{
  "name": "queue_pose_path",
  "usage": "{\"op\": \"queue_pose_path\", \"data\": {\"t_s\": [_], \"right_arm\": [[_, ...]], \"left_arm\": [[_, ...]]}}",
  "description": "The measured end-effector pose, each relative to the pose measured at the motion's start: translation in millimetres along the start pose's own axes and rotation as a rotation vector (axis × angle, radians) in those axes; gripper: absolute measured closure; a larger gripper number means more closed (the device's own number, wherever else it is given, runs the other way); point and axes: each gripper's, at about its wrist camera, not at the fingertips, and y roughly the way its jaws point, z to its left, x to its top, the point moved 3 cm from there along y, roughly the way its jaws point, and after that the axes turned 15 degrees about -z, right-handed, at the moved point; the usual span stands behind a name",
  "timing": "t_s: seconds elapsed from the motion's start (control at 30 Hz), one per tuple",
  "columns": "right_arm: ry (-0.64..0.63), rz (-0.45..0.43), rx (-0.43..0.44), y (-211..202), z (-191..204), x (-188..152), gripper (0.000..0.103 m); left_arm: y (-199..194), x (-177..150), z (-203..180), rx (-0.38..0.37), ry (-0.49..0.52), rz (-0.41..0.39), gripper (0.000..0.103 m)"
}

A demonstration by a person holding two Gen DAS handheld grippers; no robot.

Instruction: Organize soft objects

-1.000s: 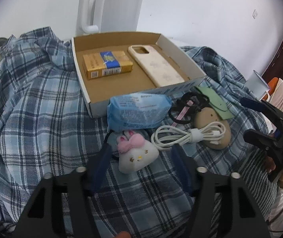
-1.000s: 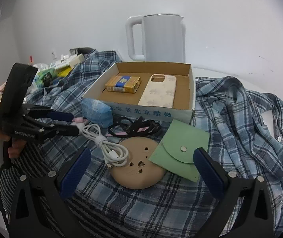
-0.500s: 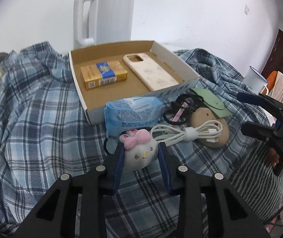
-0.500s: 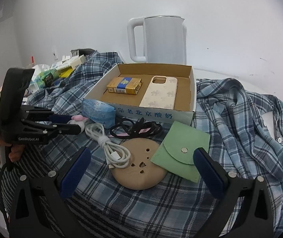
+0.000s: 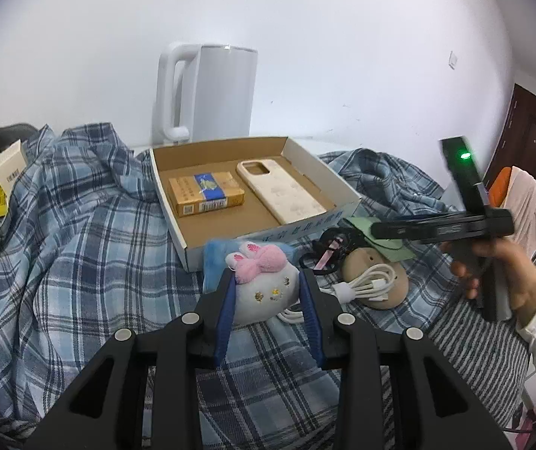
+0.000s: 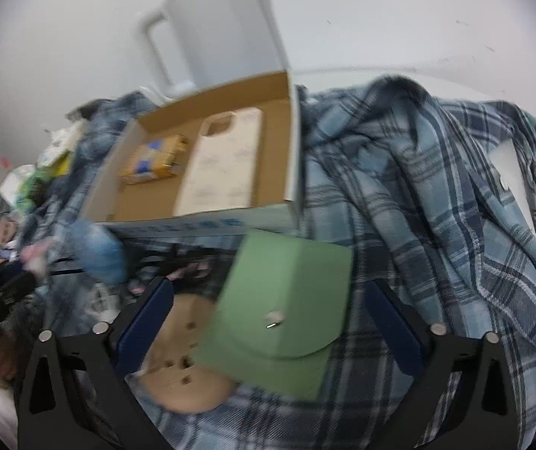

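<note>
Lifted since a second ago, the white plush toy [image 5: 266, 292] now sits clear of the plaid cloth [image 5: 80, 255], pinched at its flanks between the blue pads of the left gripper [image 5: 267, 281], whose jaws were spread to either side of it then and are now closed onto its body. It looks light and squashy: the pads sink slightly into the stuffing, so a hold across the round middle, below the pink bow, seems safest, since the bow and ears would likely pull or slip. Just in front of the cardboard box [image 5: 178, 225], nearer the camera than its front wall, lie the blue tissue pack [image 5: 211, 262], a coiled white cable [image 5: 365, 285] resting on a tan round pad [image 5: 392, 288], and a black tangle of straps [image 5: 328, 251]. On that same near side of the box, the right gripper [image 6: 268, 296] has swung in low with its jaws spread wide on either side of the green snap pouch [image 6: 286, 300], not yet touching it; the view is blurred. This pouch looks thin, flat and limp, best taken by an edge. Inside the box lie a yellow packet [image 5: 206, 195] and a pale phone case [image 5: 283, 195], and behind the box stands a white kettle [image 5: 211, 90].
</note>
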Motion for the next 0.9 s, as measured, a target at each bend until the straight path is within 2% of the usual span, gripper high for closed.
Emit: {"op": "queue_pose_path", "data": {"t_s": [0.07,0.17,0.23,0.27,0.43,0.6,0.73,0.9], "right_arm": [[0.006,0.025,-0.038,10,-8,-1,0.009],[0.006,0.044,-0.037,17,-9,-7,0.012],[-0.016,0.048,-0.056,18,-6,-9,0.019],[-0.031,0.049,-0.066,18,-4,-10,0.026],[-0.115,0.036,-0.12,18,4,-11,0.027],[-0.188,-0.049,-0.161,5,17,-7,0.028],[-0.264,-0.158,-0.182,-12,30,-1,0.028],[-0.312,-0.294,-0.165,-35,43,6,0.029]], "left_arm": [[-1,0,0,-0.002,-0.004,-0.002,0.068],[-1,0,1,-0.011,-0.007,0.001,0.068],[-1,0,0,-0.01,-0.005,-0.002,0.068],[-2,-1,-1,-0.01,-0.004,-0.004,0.068],[-1,-1,0,-0.012,-0.006,-0.001,0.068],[-3,0,-1,-0.01,-0.006,-0.005,0.068],[-2,-1,0,-0.006,-0.009,-0.002,0.068],[-4,3,3,0.003,-0.022,-0.015,0.068]]}}
